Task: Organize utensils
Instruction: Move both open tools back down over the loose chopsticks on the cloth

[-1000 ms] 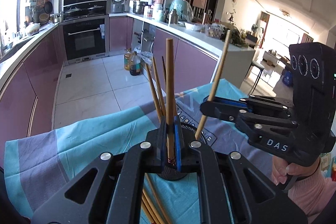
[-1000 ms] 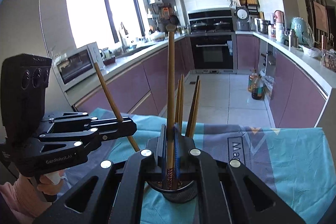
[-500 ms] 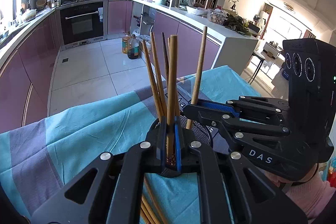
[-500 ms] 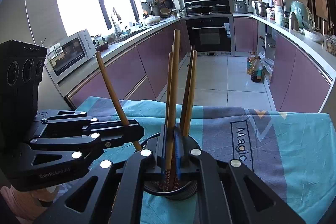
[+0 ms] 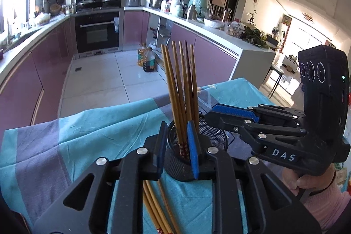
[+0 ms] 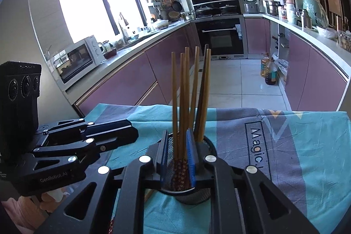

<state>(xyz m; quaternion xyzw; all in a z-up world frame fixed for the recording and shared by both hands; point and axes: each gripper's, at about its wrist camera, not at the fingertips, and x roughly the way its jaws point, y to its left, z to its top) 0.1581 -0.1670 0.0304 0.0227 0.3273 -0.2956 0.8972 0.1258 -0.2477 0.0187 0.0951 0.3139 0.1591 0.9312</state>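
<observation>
Covering the surface, a blue and grey cloth (image 5: 87, 131) carries a black mesh cup (image 5: 182, 166) in which the brown chopsticks (image 5: 182, 89) stand upright in a bunch; more chopsticks (image 5: 153, 209) lie flat on the cloth beneath the left claw (image 5: 176, 147). They look light, stiff, thin and smooth, apt to roll or pivot, so a pinch near the middle of the shaft seems safest. Both claws have just been opening: the left and the right claw (image 6: 177, 157) stand slightly parted, pads off the sticks framed between them, gripping nothing.
</observation>
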